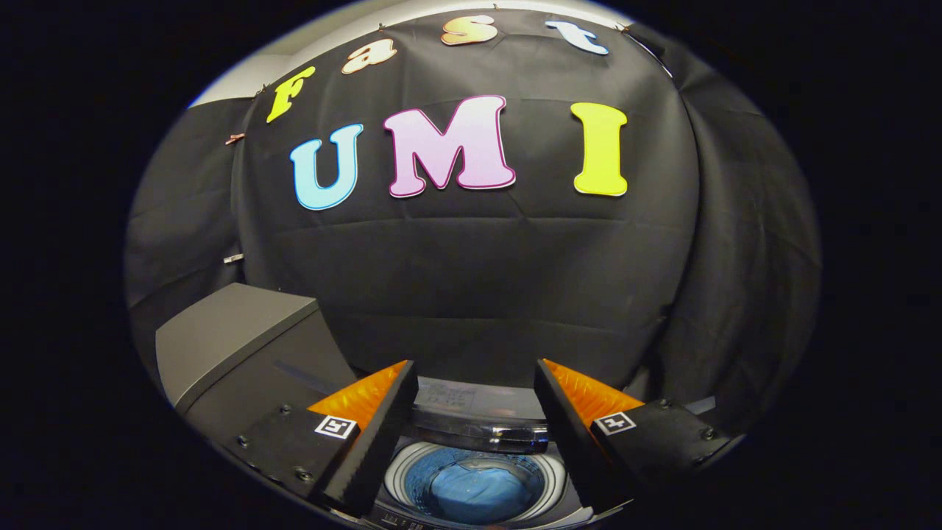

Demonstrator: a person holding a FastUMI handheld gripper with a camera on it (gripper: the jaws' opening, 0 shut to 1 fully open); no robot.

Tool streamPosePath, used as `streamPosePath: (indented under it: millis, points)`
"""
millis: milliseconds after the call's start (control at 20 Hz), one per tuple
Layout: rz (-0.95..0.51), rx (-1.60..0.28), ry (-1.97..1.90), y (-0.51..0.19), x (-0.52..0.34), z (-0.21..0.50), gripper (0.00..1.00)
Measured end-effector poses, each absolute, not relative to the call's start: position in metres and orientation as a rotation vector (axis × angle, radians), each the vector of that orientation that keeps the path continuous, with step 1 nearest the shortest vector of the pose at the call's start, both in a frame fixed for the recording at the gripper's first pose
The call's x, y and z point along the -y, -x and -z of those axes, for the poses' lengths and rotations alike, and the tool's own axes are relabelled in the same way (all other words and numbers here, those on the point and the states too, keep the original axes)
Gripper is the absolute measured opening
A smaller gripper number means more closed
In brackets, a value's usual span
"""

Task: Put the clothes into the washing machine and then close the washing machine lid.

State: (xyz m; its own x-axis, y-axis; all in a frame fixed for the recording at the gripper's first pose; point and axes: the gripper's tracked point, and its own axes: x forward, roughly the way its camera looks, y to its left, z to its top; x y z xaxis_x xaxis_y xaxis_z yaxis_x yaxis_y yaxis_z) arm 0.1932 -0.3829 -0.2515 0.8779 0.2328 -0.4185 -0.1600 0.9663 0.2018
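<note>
My gripper point(475, 368) hangs open above the washing machine, with nothing between its fingers. Below and between the fingers lies the round drum opening point(401, 471) of the washing machine. A blue garment point(478, 493) rests inside the drum. Beyond the drum, the machine's dark back panel point(471, 423) runs between the two fingers. At the left, beyond the left finger, the grey lid point(228, 338) stands raised.
The booth's black cloth wall point(478, 280) rises just behind the machine and wraps around both sides. The raised lid takes up the space to the left of the drum.
</note>
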Motion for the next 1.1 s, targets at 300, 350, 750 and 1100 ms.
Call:
streamPosePath:
  millis: [300,350,750,1100]
  points:
    - [-0.179,-0.97,-0.077,-0.116,0.387,0.341,0.97]
    - [-0.195,-1.046,-0.109,-0.099,0.387,0.348,0.98]
    - [-0.163,-0.963,-0.144,-0.118,0.385,0.344,0.99]
    - [-0.134,-0.814,-0.159,-0.152,0.39,0.304,1.0]
